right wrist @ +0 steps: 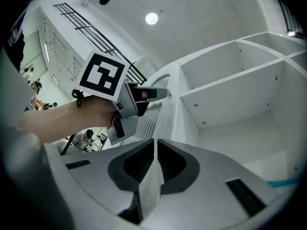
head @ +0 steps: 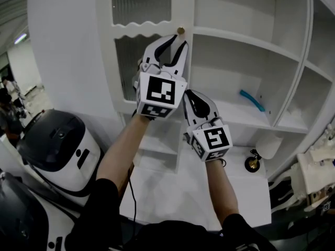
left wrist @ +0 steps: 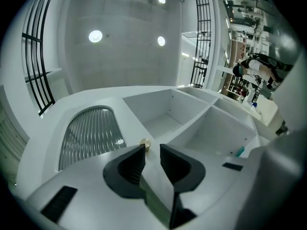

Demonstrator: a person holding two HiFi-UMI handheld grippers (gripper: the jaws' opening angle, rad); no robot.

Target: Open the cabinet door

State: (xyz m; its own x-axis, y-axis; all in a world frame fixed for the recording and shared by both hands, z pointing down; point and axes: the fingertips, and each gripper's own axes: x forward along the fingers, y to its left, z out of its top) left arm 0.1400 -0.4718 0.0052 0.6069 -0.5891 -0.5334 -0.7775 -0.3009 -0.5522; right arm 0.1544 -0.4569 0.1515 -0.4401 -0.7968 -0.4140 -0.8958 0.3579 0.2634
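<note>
Head view: I look down my arms at a white cabinet point(head: 68, 46) that fills the frame. Its door point(head: 152, 27), with ribbed glass panels, lies flush with the frame. A small brass knob point(head: 180, 30) sits at the door's right edge. The left gripper point(head: 174, 42) is raised with its tips just below the knob. The right gripper point(head: 189, 95) hangs lower, before the open shelves point(head: 246, 38). One shelf holds a teal strip point(head: 253, 100). A white machine point(head: 57, 140) with a dark dome stands at lower left, cut off by the edge. The objects at lower right are too small to name.

Left gripper view: the left gripper point(left wrist: 152, 150) is released, with a narrow gap between its jaws and nothing in it. The knob point(left wrist: 145, 143) shows just past the left jaw's tip, not between the jaws. The ribbed glass point(left wrist: 91, 135) lies to the left and the shelves point(left wrist: 163, 114) to the right. The teal strip point(left wrist: 239, 151) is half hidden by the gripper body. Beyond are ceiling lights and black railings.

Right gripper view: the right gripper point(right wrist: 154, 143) is clenched on nothing. Ahead, the left gripper point(right wrist: 122, 97) reaches to the door point(right wrist: 151, 114); I cannot make out the knob here. The teal strip point(right wrist: 288, 182) is cut off at the right edge.
</note>
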